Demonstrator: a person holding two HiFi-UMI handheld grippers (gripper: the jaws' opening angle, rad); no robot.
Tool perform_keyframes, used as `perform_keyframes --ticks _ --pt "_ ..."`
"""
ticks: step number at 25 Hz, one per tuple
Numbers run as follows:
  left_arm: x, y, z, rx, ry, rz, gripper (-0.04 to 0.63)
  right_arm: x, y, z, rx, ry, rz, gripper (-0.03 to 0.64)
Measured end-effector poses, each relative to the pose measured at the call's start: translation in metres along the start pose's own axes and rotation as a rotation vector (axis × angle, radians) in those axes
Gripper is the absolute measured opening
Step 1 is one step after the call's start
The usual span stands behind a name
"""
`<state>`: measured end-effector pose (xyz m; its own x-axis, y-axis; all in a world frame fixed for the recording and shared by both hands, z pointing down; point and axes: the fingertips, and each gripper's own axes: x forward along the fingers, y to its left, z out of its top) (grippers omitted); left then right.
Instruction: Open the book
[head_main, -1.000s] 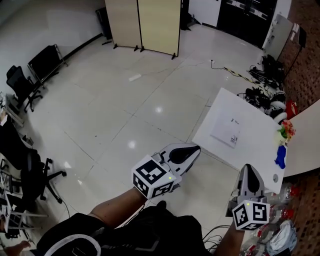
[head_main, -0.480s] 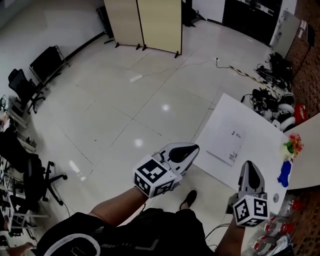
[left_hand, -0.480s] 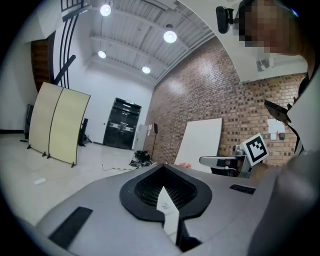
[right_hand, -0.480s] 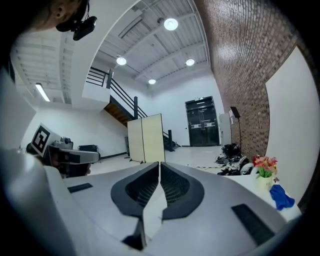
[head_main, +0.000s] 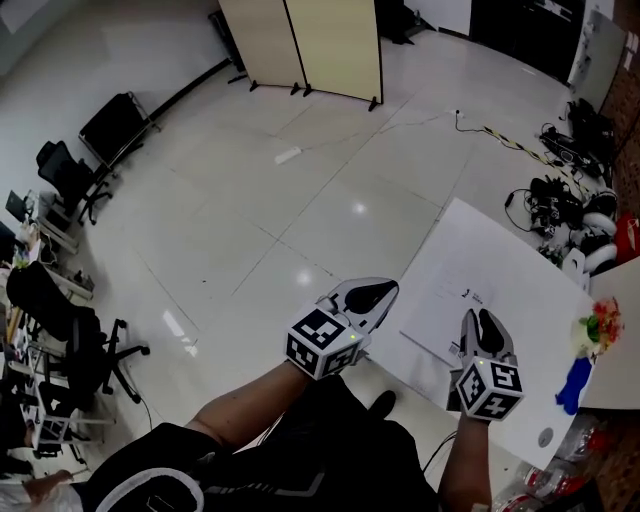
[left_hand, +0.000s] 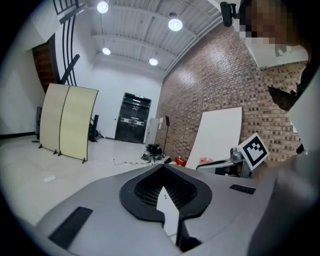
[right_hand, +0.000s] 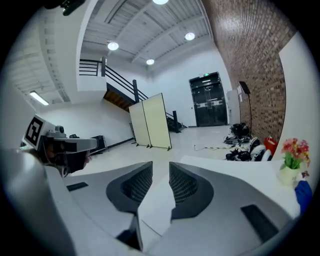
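A closed white book (head_main: 440, 300) lies flat on the white table (head_main: 530, 270) in the head view. My left gripper (head_main: 384, 291) hovers just off the table's left edge beside the book, its jaws shut with nothing in them (left_hand: 162, 169). My right gripper (head_main: 478, 320) hangs over the book's near right part. Its jaws are opening, and a narrow gap with nothing in it shows between the pads (right_hand: 161, 167). In the right gripper view the table (right_hand: 235, 167) stretches ahead of the jaws.
A small pot of flowers (head_main: 598, 328) and a blue object (head_main: 575, 385) stand at the table's right end, with a small round thing (head_main: 545, 437) near its front edge. Cables and gear (head_main: 565, 190) litter the floor beyond. A folding screen (head_main: 300, 45) and office chairs (head_main: 70, 175) stand far off.
Both grippers have come forward and down toward the table. The right one now hangs over the book, and the left one has reached the table's edge.
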<state>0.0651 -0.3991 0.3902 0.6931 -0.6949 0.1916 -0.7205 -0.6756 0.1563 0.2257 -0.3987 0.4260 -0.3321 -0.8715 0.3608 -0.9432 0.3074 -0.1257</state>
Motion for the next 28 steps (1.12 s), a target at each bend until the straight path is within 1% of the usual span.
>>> perform_keyframes --ticks 2,3,4,6,8,10,12,13,14,18,22,25,28 --pt "0.014 0.012 -0.008 -0.018 0.022 -0.003 0.002 0.022 -0.005 -0.016 0.017 0.05 -0.004 0.066" --pt "0.021 0.019 -0.011 -0.024 0.029 -0.006 0.002 0.033 -0.008 -0.023 0.02 0.075 -0.012 0.077" --pt "0.028 0.026 -0.015 -0.03 0.036 -0.009 0.002 0.045 -0.01 -0.03 0.022 0.102 -0.02 0.123" --pt "0.044 0.038 -0.029 -0.046 0.067 -0.017 0.002 0.067 -0.014 -0.047 0.043 0.155 -0.036 0.133" --pt "0.057 0.045 -0.05 -0.055 0.116 -0.046 0.002 0.087 -0.015 -0.066 0.082 0.21 -0.056 0.173" --pt "0.068 0.054 -0.071 -0.059 0.16 -0.074 0.002 0.107 -0.012 -0.082 0.104 0.268 -0.074 0.175" --pt "0.076 0.064 -0.091 -0.084 0.204 -0.088 0.002 0.128 -0.006 -0.1 0.102 0.341 -0.09 0.176" --pt "0.078 0.068 -0.1 -0.098 0.223 -0.097 0.002 0.138 -0.003 -0.111 0.095 0.383 -0.098 0.216" --pt "0.08 0.072 -0.107 -0.109 0.238 -0.105 0.002 0.148 0.0 -0.123 0.087 0.423 -0.106 0.232" --pt "0.084 0.086 -0.126 -0.14 0.271 -0.136 0.002 0.175 0.008 -0.165 0.065 0.546 -0.176 0.233" --pt "0.091 0.092 -0.136 -0.127 0.299 -0.179 0.002 0.189 0.006 -0.192 0.056 0.643 -0.24 0.233" --pt "0.095 0.093 -0.145 -0.125 0.315 -0.198 0.002 0.189 -0.002 -0.204 0.073 0.687 -0.301 0.233" --pt "0.095 0.098 -0.152 -0.139 0.328 -0.195 0.002 0.188 -0.005 -0.21 0.072 0.707 -0.331 0.232"
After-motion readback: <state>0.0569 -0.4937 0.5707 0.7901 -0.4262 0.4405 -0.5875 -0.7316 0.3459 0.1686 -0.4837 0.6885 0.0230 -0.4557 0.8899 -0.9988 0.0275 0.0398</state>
